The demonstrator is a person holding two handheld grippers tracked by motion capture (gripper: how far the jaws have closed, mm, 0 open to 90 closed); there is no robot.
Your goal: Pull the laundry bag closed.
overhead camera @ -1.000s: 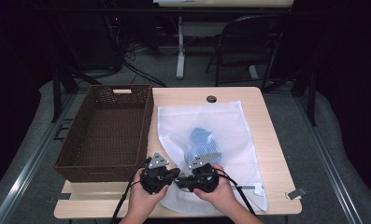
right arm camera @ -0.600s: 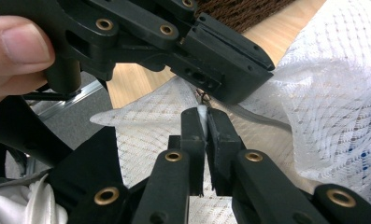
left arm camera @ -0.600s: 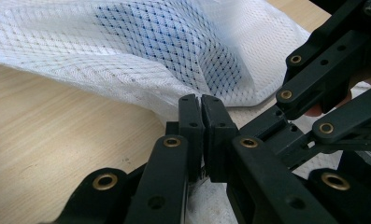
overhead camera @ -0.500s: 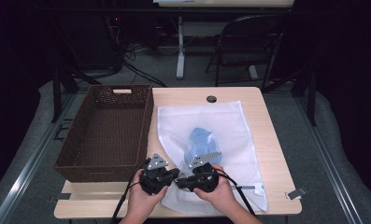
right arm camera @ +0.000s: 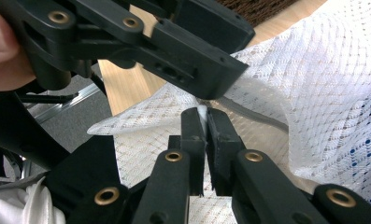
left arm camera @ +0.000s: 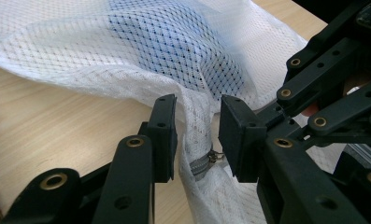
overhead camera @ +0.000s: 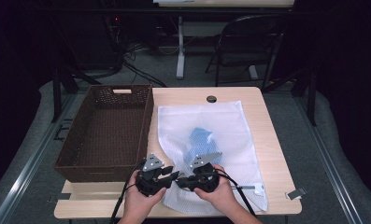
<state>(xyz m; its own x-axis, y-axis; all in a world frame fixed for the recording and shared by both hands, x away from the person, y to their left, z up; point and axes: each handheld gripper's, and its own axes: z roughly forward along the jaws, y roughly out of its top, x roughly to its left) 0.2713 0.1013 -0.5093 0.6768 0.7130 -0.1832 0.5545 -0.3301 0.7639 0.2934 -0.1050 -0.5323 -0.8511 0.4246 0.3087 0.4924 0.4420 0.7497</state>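
A white mesh bag (overhead camera: pixel 230 121) lies flat on the table with a blue garment (overhead camera: pixel 202 140) inside it. Both hands meet at the bag's near left corner. My left gripper (overhead camera: pixel 174 176) (left arm camera: pixel 199 130) is open, and its jaws have just been opening. A bunched fold of mesh with a small metal zipper pull (left arm camera: pixel 204 161) hangs between the pads unpressed. My right gripper (overhead camera: pixel 180 180) (right arm camera: pixel 205 116) faces it, shut on the mesh bag's edge (right arm camera: pixel 202 110). In the right gripper view the left gripper's jaw crosses just above that pinch.
A brown woven basket (overhead camera: pixel 106 130) stands on the table's left side, touching the bag's left edge. Bare wood (overhead camera: pixel 267 135) runs along the right, with a cable hole (overhead camera: pixel 211 99) at the back. A folding chair (overhead camera: pixel 248 46) and cables are beyond the table.
In the high view both hands stay at the bag's near left corner. The bag and the basket have not shifted.
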